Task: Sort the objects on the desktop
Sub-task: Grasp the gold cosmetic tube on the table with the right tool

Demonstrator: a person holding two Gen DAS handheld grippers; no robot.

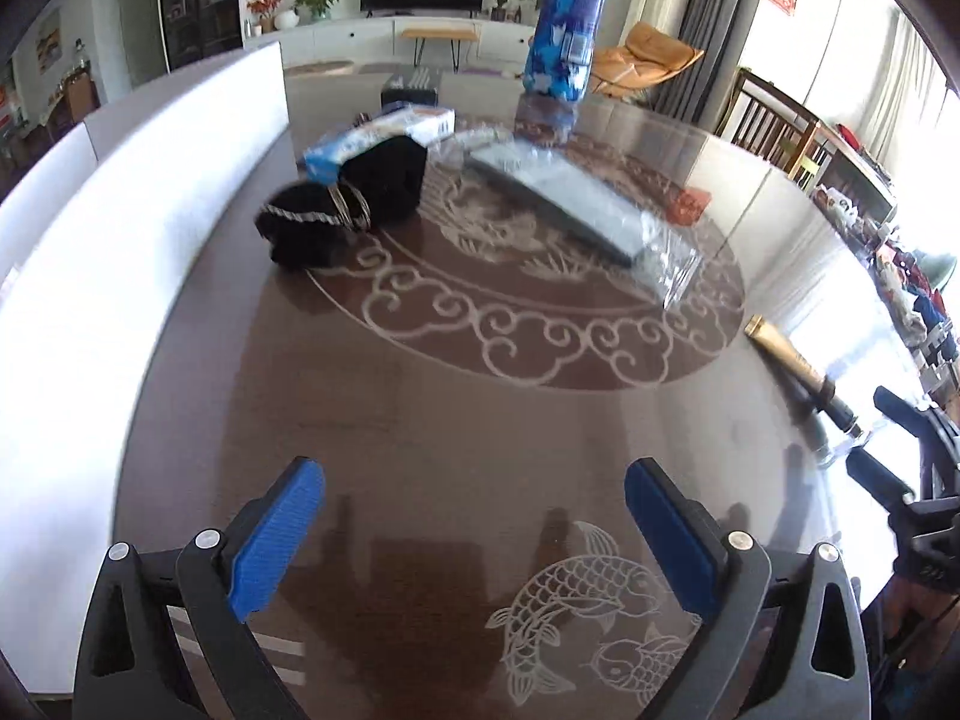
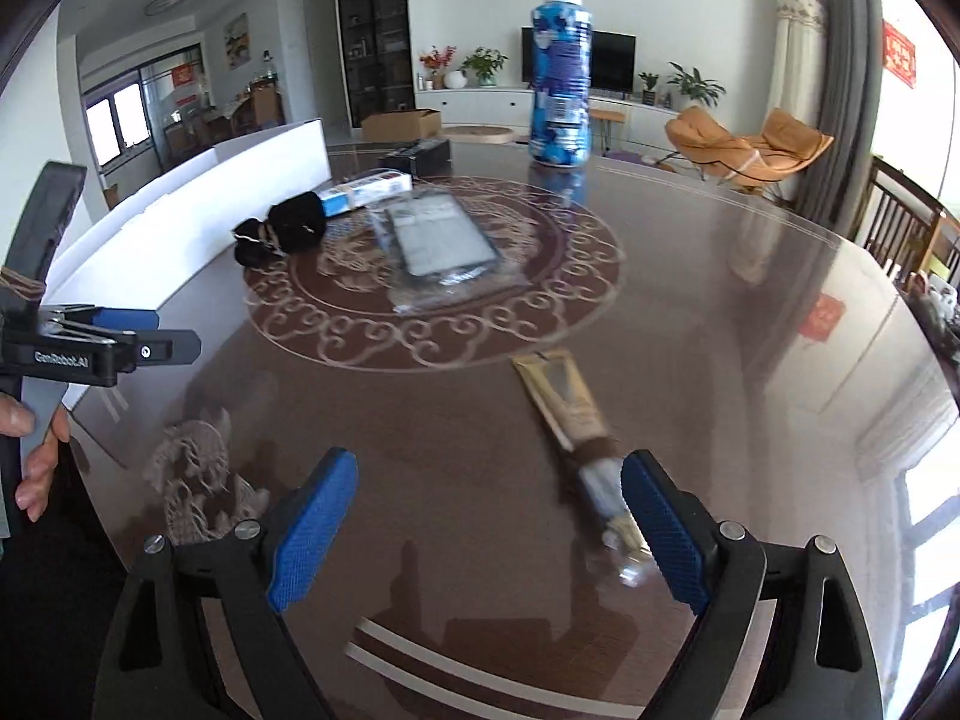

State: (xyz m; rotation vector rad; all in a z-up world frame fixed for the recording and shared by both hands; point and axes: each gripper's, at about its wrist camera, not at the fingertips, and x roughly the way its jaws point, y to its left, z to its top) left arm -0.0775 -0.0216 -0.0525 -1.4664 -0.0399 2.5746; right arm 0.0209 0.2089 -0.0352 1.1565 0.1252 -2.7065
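On the round dark glass table (image 1: pixel 420 420) lie a black pouch with metal rings (image 1: pixel 348 204), a blue-white box (image 1: pixel 378 135), a flat grey item in clear wrap (image 1: pixel 576 204), a tall blue bottle (image 1: pixel 567 24) and a gold tube (image 1: pixel 798 366). My left gripper (image 1: pixel 474 534) is open and empty above the near table. My right gripper (image 2: pixel 489 522) is open, and the gold tube (image 2: pixel 570 408) lies just ahead, its cap end beside the right finger (image 2: pixel 660 534). The pouch (image 2: pixel 282 228), wrapped item (image 2: pixel 438 246) and bottle (image 2: pixel 558 72) stand farther off.
A long white box (image 1: pixel 150 192) runs along the table's left side, also in the right wrist view (image 2: pixel 198 192). A small black box (image 2: pixel 420 156) sits at the far edge. Wooden chairs (image 1: pixel 774 126) stand to the right.
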